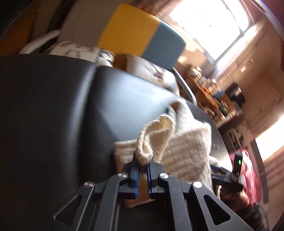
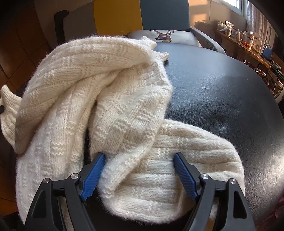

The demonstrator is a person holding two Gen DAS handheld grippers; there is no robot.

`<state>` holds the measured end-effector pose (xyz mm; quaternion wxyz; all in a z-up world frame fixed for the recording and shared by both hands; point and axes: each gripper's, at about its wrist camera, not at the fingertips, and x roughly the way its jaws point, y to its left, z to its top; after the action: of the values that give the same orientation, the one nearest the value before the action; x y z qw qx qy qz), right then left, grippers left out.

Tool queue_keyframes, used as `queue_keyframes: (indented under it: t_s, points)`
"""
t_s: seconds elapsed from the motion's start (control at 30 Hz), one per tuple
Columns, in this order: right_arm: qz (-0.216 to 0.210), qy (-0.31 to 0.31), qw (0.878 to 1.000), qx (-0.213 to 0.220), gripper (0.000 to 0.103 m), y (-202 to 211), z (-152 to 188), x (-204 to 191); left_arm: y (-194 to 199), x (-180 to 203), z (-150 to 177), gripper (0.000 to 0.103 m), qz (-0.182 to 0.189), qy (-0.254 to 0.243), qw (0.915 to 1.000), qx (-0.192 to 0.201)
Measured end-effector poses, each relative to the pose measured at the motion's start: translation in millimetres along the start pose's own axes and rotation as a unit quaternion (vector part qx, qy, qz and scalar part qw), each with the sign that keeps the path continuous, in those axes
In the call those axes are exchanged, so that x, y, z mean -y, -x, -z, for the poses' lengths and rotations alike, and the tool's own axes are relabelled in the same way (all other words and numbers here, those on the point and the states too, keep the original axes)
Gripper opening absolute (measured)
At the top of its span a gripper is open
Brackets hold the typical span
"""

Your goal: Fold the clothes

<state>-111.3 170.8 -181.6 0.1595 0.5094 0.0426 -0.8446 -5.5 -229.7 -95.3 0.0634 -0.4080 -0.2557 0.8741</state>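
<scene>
A cream knitted sweater (image 2: 113, 99) lies bunched on a black leather table (image 2: 221, 92). In the left wrist view my left gripper (image 1: 142, 160) is shut on a ribbed edge of the sweater (image 1: 152, 142), which it holds lifted above the black table (image 1: 53, 106). My right gripper (image 2: 140, 158) is open and sits low over the sweater's near part, with knit between and under its blue pads (image 2: 94, 176). The right gripper (image 1: 229, 176) also shows at the right edge of the left wrist view, beside the sweater's far side.
A chair with a yellow and blue back (image 2: 142, 14) stands behind the table, with a deer-print cushion (image 2: 163, 36) on its seat. A cluttered wooden shelf (image 2: 245, 44) runs along the right wall under a bright window (image 1: 213, 26). A person's dark red sleeve (image 1: 246, 170) is at the right.
</scene>
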Motion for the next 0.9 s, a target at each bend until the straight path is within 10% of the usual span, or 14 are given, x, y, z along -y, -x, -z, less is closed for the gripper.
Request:
queue_keyframes:
  t_s: [0.27, 0.53, 0.7, 0.8, 0.9]
  points:
    - [0.003, -0.001, 1.000, -0.003, 0.080, 0.4, 1.8, -2.7, 61.9, -107.3, -6.9, 0.007, -0.152, 0.082, 0.9843, 0.037]
    - [0.003, -0.006, 1.000, -0.006, 0.083, -1.2, -1.9, -2.4, 52.4, -181.5, 13.8, 0.008, -0.265, 0.131, 0.9549, -0.021]
    - [-0.005, -0.001, 1.000, 0.006, 0.085, -1.7, -1.8, -1.0, 90.5, -187.7, 16.6, 0.014, -0.233, 0.213, 0.9486, 0.020]
    - [-0.007, 0.004, 1.000, 0.011, 0.086, -4.1, -1.6, -1.2, 114.0, -152.2, 24.1, 0.022, -0.155, 0.214, 0.9622, 0.067]
    - [-0.009, 0.004, 1.000, 0.015, 0.088, -6.2, -2.3, -1.3, 84.5, -85.5, 37.9, 0.025, -0.013, 0.166, 0.9857, 0.024]
